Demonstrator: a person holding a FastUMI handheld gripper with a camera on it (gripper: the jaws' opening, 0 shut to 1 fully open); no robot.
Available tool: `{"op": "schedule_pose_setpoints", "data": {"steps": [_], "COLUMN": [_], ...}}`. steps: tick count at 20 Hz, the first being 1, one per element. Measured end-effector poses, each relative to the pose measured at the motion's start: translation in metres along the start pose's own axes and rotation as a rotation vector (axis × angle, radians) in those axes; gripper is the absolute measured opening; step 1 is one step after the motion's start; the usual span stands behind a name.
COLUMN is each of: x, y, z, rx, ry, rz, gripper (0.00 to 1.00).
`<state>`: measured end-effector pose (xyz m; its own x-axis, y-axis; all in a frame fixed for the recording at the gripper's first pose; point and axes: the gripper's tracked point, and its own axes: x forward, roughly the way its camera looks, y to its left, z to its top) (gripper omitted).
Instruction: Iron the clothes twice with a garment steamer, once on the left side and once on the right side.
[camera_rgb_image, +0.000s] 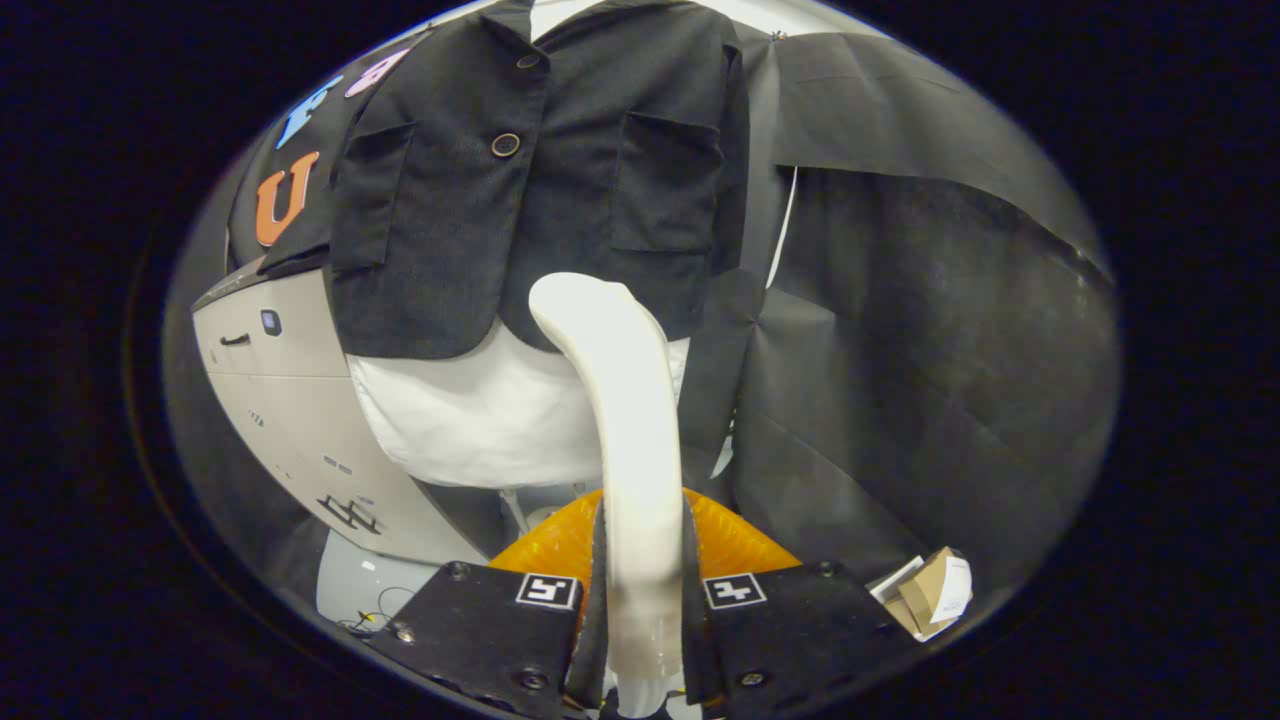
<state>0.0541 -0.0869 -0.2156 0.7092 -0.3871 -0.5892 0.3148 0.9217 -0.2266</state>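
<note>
A dark buttoned jacket (520, 190) with two chest pockets hangs over a white garment (480, 410) on a form straight ahead. My gripper (643, 600) is shut on the white handle of the garment steamer (620, 420), which rises from between the fingers and curves forward. The steamer's head (580, 300) meets the jacket's lower hem, just right of the button line and below the right-hand pocket. An orange part (740, 545) of the steamer's base shows behind the fingers.
A grey-beige machine body (290, 410) stands left of the form. Black cloth (920, 380) hangs on the right, with a white cord (783, 235) along its edge. A small cardboard box (930, 590) lies low on the right.
</note>
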Motion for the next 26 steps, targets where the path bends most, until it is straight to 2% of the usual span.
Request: {"op": "schedule_pose_setpoints", "data": {"steps": [3,10,16,22,26], "x": [-0.013,-0.034,-0.070,-0.151,-0.198], "y": [-0.008,-0.022,-0.042,-0.087,-0.105], "z": [-0.004,-0.002,0.018,0.049,0.050], "rx": [0.012,0.063,0.047,0.025,0.032], "ry": [0.005,0.009,-0.066,-0.237,-0.306], "rz": [-0.028,-0.019,0.085,0.225,0.322], "gripper": [0.33,0.33,0.33,0.33,0.33]}}
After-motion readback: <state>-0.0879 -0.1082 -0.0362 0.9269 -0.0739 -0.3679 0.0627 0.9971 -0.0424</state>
